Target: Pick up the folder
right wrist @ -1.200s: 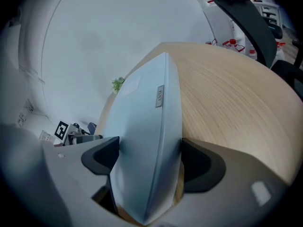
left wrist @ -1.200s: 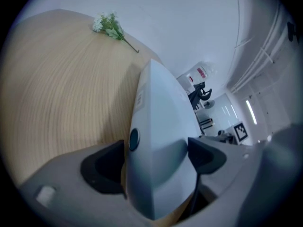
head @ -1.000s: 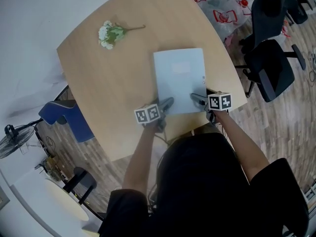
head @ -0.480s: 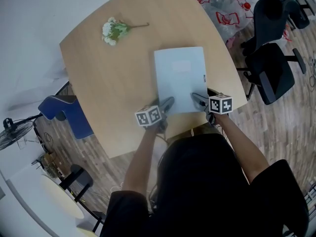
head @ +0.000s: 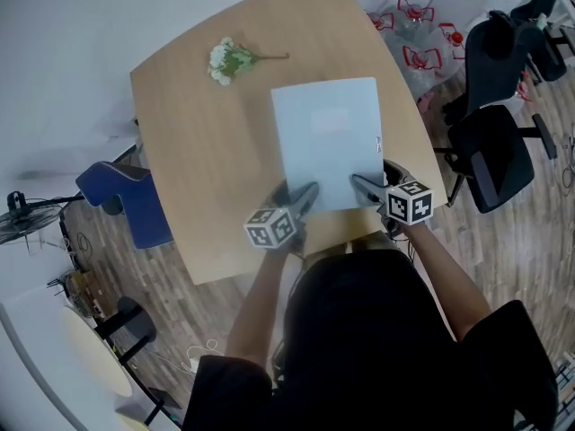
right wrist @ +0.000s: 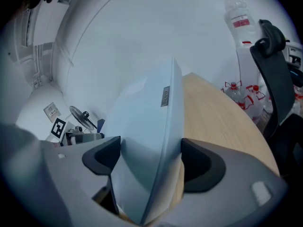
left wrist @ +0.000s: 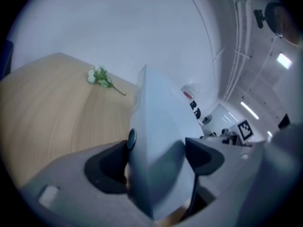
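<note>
**Pale-blue folder pinched at its near edge by both claws**

Gripping the folder's near-left corner, the left claw (left wrist: pixel 156 160) has both dark pads pressed on the cover; its jaws have just been closing a little, with the folder between them. The right claw (right wrist: pixel 149 162) is clamped the same way on the near-right corner, one pad on each face. Neither claw holds anything else.

The folder (head: pixel 325 142) reaches away from the person over the wooden counter (head: pixel 207 169). Seen from either claw, its far end stands out against the wall rather than lying on the wood, so it looks lifted, though I cannot tell how far it clears. A small tag sits on the folder's right edge. A flower sprig (head: pixel 229 59) lies beyond the folder's far-left corner, well apart from it. Off the counter to the folder's right are an office chair (head: pixel 490 151) and some bottles (head: pixel 418 39).

My reading is that the pick-up is nearly done, and the risks lie in the grip. Both holds are on one short edge, so the unsupported far end may sag and lever the cover out of the pads. If the claws drift apart, together or out of level, the folder could buckle or twist. A loose cover might also swing open and spill any papers inside.
</note>
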Demonstrator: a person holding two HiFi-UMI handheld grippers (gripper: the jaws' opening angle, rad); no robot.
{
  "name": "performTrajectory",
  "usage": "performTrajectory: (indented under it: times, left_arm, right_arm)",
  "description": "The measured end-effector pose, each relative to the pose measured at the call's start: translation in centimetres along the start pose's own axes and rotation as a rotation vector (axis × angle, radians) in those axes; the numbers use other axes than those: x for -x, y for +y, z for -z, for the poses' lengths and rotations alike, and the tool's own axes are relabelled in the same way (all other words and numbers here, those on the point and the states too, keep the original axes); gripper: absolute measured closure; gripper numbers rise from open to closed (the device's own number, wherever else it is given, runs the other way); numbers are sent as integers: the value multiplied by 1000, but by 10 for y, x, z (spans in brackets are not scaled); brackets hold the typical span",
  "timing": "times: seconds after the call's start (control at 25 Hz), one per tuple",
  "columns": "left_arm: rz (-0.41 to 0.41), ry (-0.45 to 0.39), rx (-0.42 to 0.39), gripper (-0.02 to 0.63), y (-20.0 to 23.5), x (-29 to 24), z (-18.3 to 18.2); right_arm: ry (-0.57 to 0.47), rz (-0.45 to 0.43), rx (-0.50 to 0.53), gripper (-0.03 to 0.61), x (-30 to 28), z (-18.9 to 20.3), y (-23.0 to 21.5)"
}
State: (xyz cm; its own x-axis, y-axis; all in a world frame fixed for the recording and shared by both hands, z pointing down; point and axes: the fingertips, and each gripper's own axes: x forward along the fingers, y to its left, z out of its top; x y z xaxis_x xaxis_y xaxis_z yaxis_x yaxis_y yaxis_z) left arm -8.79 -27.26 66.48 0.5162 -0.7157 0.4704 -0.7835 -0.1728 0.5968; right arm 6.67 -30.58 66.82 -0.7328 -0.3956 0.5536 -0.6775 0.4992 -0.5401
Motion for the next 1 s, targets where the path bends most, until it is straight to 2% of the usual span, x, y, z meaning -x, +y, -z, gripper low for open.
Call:
performTrajectory:
  times: [0.32, 0.56, 0.72, 0.88, 1.0]
  left_arm:
    - [-1, -210, -114, 229, -46, 63, -81]
    - [-15, -350, -258, 229, -84, 109, -136]
    - [3, -450, -326, 227, -109, 141, -167]
    - [1, -506, -395, 225, -129, 166, -190]
    - [-6, -532, -410, 225, -135, 182, -204]
  right_arm:
    - [-151, -82, 165, 179, 36, -79, 70]
    - [-260, -136, 282, 179, 66, -128, 119]
    - [-320, -158, 353, 176, 88, -159, 152]
    - [-383, -173, 446, 175, 105, -183, 181]
    - [-409, -178, 481, 175, 112, -197, 201]
